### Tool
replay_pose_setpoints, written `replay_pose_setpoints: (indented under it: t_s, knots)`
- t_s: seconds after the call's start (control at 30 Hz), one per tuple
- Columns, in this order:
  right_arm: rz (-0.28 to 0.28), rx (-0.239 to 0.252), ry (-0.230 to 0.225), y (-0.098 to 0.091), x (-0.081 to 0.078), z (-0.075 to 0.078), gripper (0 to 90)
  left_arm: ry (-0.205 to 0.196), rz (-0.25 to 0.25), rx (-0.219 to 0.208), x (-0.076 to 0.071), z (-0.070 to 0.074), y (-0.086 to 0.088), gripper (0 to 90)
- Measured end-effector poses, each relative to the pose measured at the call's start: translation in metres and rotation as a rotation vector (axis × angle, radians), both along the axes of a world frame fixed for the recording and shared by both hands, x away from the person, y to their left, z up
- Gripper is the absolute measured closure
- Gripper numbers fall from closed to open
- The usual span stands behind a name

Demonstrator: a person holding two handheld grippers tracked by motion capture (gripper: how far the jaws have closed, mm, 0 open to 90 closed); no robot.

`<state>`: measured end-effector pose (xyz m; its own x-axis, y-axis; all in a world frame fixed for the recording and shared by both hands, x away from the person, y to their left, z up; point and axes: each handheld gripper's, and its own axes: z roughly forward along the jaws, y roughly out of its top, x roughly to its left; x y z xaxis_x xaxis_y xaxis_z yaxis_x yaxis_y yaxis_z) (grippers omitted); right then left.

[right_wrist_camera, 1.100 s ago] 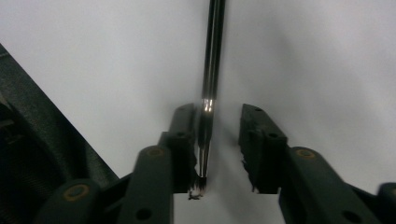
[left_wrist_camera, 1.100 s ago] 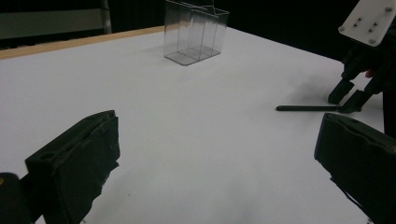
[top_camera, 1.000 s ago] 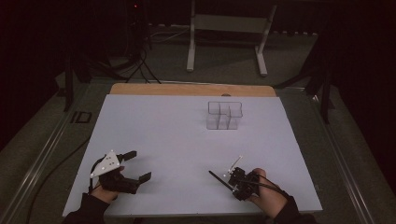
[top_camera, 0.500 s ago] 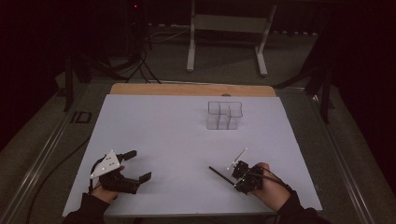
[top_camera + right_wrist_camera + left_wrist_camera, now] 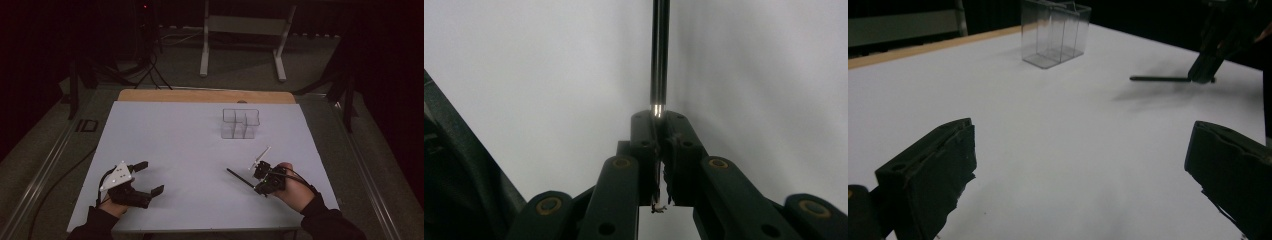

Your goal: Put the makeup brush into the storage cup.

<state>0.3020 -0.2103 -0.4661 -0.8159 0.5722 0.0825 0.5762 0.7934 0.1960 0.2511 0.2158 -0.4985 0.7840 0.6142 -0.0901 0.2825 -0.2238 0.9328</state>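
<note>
Clamping a thin dark rod [image 5: 659,60], perhaps a pen, the right gripper [image 5: 261,181] hovers at five o'clock on the desk [image 5: 190,140]; the left gripper [image 5: 145,183] gapes empty.

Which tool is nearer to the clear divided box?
Right. The right tool, shut on a thin dark rod, sits just nearer than the box; the left tool, open, lies far off toward the table's near-left corner.

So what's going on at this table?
A person works two handheld grippers over a white table. The right gripper has its fingers shut on a thin dark rod that sticks out level above the table. The left gripper rests open, holding nothing. A clear divided box stands farther back.
</note>
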Motion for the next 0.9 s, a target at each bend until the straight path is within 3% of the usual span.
replay_pose_setpoints:
  t_s: [0.07,0.1,0.17,0.2,0.27,0.37,0.5,0.67,0.9]
  knots:
    - [0.043,0.039,-0.001,0.001,0.001,0.002,83.9,0.004,-0.002,0.017,0.0,0.0,-0.003,1.4]
    - [0.098,0.054,0.009,0.001,0.002,0.004,83.9,0.004,-0.006,0.026,0.0,0.0,-0.004,1.4]
    - [0.098,0.054,0.009,0.001,0.002,0.004,83.9,0.003,-0.009,0.035,0.0,0.0,-0.006,1.3]
    - [0.168,0.059,0.022,0.003,0.003,0.005,83.9,0.01,-0.015,0.044,0.001,0.001,-0.009,1.4]
    - [0.22,0.065,0.02,0.006,0.002,0.006,83.9,0.022,-0.017,0.042,0.002,0.002,-0.012,1.4]
    - [0.253,0.055,0.016,0.009,0.002,0.008,83.9,0.029,-0.027,0.052,0.003,0.006,-0.018,1.4]
    - [0.281,0.053,0.024,0.012,0.006,0.011,83.9,0.039,-0.087,0.03,0.003,0.012,-0.027,1.4]
    - [0.311,0.038,0.027,0.016,0.008,0.012,83.9,0.048,-0.128,0.064,0.006,0.018,-0.037,1.4]
    - [0.442,0.023,-0.004,0.02,0.01,0.018,83.9,0.07,-0.173,0.106,0.013,0.029,-0.051,1.4]
